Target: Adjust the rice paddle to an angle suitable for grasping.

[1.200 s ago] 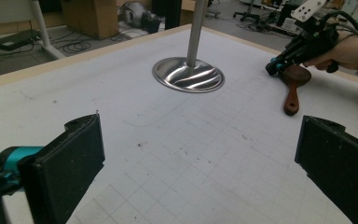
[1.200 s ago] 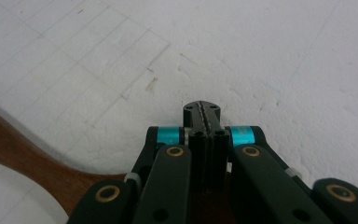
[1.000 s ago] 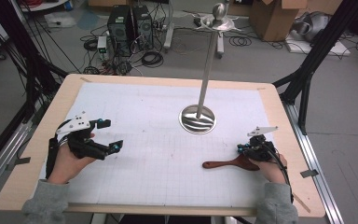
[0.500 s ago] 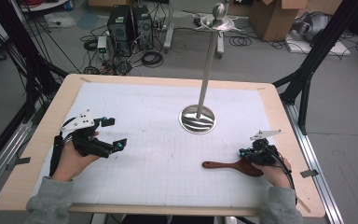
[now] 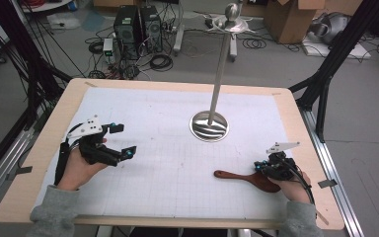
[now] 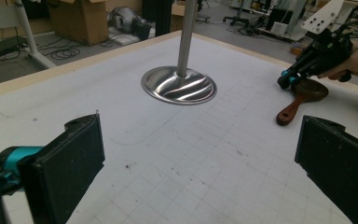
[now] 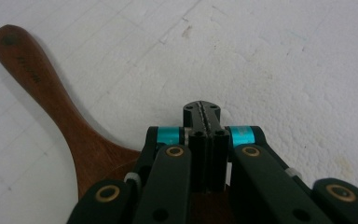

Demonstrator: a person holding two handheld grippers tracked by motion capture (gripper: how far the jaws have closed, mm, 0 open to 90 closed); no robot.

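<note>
While the left gripper (image 5: 121, 140) waits with jaws spread near the table's (image 5: 44, 148) left edge, the right gripper (image 5: 262, 167), jaws pressed together, hovers over the wooden spoon's (image 5: 244, 178) bowl near the right edge, seemingly poised to grasp.

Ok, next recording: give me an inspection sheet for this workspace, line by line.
Surface: wooden table under a white grid sheet, lightly scuffed.
Job's things: wooden spoon lying flat near the right edge.
Clutter: metal stand with round base, mid-table.
Grippers: left tool open, hovering over the sheet; right tool shut, jaws over the spoon's bowl, nothing between them.
Cables: one trails from each tool.
Surroundings: computer towers, floor cables, cardboard boxes.
</note>
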